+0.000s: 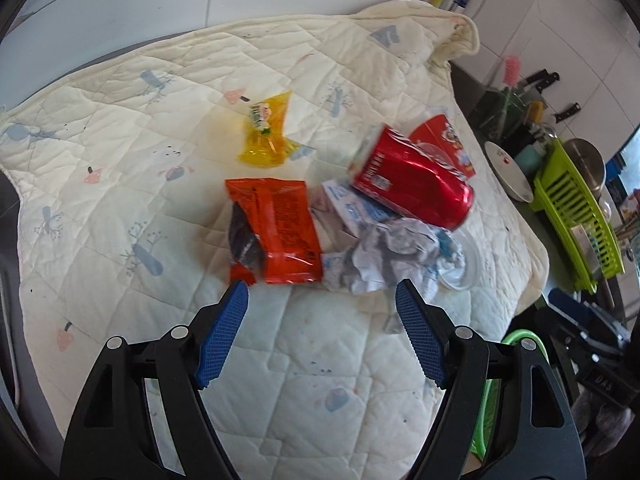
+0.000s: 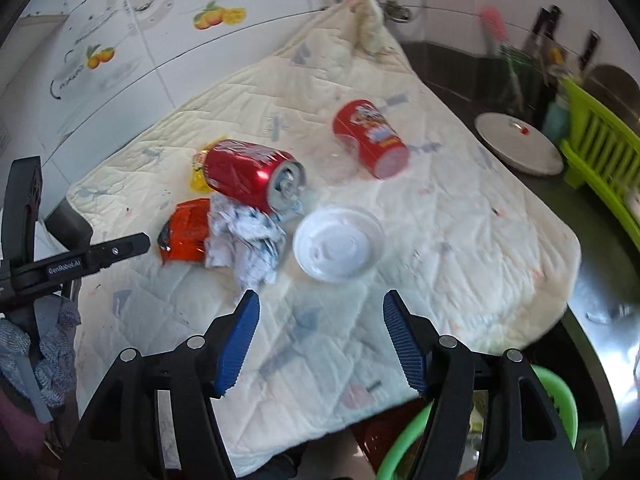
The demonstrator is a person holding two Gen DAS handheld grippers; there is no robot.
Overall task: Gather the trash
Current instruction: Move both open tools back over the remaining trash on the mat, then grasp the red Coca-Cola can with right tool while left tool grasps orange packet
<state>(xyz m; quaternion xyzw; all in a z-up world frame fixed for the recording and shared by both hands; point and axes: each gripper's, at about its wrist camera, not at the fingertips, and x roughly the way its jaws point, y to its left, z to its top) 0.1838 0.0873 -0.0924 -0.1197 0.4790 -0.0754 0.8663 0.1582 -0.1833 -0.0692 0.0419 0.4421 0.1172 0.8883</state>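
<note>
Trash lies on a cream quilted cloth (image 1: 120,184): an orange wrapper (image 1: 280,232), a yellow wrapper (image 1: 268,132), crumpled paper (image 1: 380,260) and a red soda can (image 1: 412,180) on its side. In the right wrist view I see the same red soda can (image 2: 248,176), the crumpled paper (image 2: 244,240), the orange wrapper (image 2: 186,230), a red snack tube (image 2: 368,138) lying down and a white plastic lid (image 2: 338,244). My left gripper (image 1: 322,300) hangs open just short of the orange wrapper and paper, holding nothing. My right gripper (image 2: 322,308) is open and empty, just short of the lid.
A green basket (image 2: 556,404) sits below the cloth's near right edge. A lime dish rack (image 1: 576,216), a white plate (image 2: 520,148) and knives stand on the dark counter to the right. Tiled wall behind. The left gripper's body (image 2: 60,264) shows at the left of the right wrist view.
</note>
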